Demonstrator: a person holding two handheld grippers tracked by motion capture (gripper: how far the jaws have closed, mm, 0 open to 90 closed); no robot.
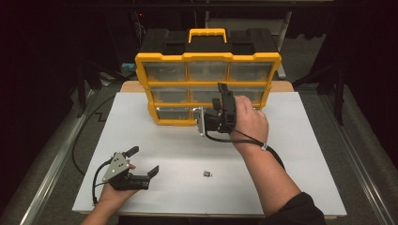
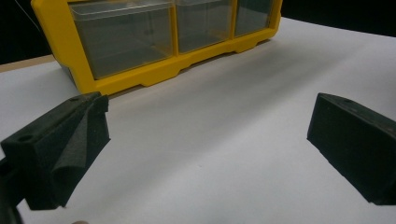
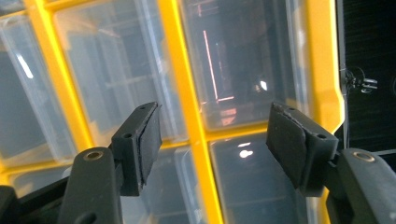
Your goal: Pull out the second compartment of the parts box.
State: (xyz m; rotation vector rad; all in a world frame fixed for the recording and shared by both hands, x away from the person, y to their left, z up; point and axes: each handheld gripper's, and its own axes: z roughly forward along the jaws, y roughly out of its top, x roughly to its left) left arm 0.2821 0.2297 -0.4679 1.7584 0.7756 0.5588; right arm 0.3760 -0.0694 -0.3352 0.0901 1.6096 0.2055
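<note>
Overhead, the high view shows a yellow-framed organizer point(image 1: 208, 77) with clear drawers and a black top standing at the far side of a white table point(image 1: 300, 154). The right gripper point(image 1: 224, 96) is held up in front of the organizer's middle and lower drawer rows, right of centre, jaws pointing at the drawer fronts; whether it touches them cannot be told here. The left gripper point(image 1: 143, 161) rests low over the near left part of the table, well apart from the organizer, jaws spread with nothing between them. A small dark part point(image 1: 207, 174) lies alone on the table between the two forearms. Next, the left gripper view: both black jaws stand wide apart over bare white table point(image 2: 224, 154), released, with the organizer's bottom drawer row point(image 2: 154, 37) ahead and beyond them. Last, the right gripper view: the right gripper point(image 3: 215, 140) faces the clear drawer fronts at close range, a yellow divider point(image 3: 189, 107) running between its two jaws. The jaws are parted and grasp nothing; the pads point(image 3: 149, 135) press on no drawer.
</note>
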